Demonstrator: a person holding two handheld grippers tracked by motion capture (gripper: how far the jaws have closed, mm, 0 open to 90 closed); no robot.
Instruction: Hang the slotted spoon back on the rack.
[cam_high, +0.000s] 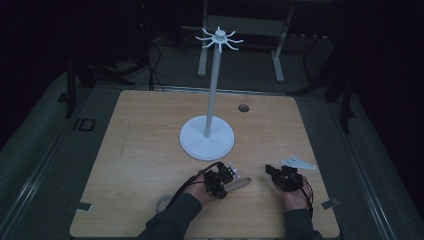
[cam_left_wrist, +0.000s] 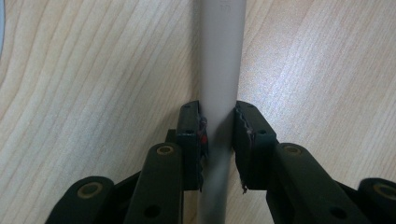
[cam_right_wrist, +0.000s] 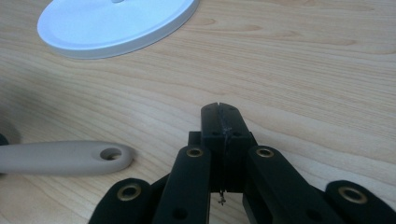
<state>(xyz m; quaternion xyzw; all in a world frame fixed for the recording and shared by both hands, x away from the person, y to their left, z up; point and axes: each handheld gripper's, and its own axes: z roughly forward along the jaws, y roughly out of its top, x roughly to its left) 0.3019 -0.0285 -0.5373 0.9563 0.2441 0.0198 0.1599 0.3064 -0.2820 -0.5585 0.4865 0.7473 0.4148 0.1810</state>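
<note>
At the near edge of the table (cam_high: 150, 130), the left gripper (cam_high: 218, 182) is clamped on a beige handle (cam_left_wrist: 217, 84): in the left gripper view both jaws press the shaft from either side, and the handle runs straight ahead between them, along the gripper's own line. In the high view the handle's free end (cam_high: 242, 183) lies flat on the wood and points toward the right gripper (cam_high: 281, 175), so its long axis runs roughly left to right across the table. The right gripper's jaws are closed on nothing, the pads meeting face to face. In the right gripper view the hanging hole (cam_right_wrist: 111, 154) at the handle's tip lies just to the left of those jaws, near but not touching. The right gripper is thus nearer the holed end; the left holds the other part, whose working end cannot be made out. Beyond both grippers, at mid-table, stands a white rack (cam_high: 211, 90) with a round base (cam_right_wrist: 116, 25), an upright pole and hooks (cam_high: 219, 39) radiating at the top. The hole would probably have to rise well above the grippers to reach a hook.
</note>
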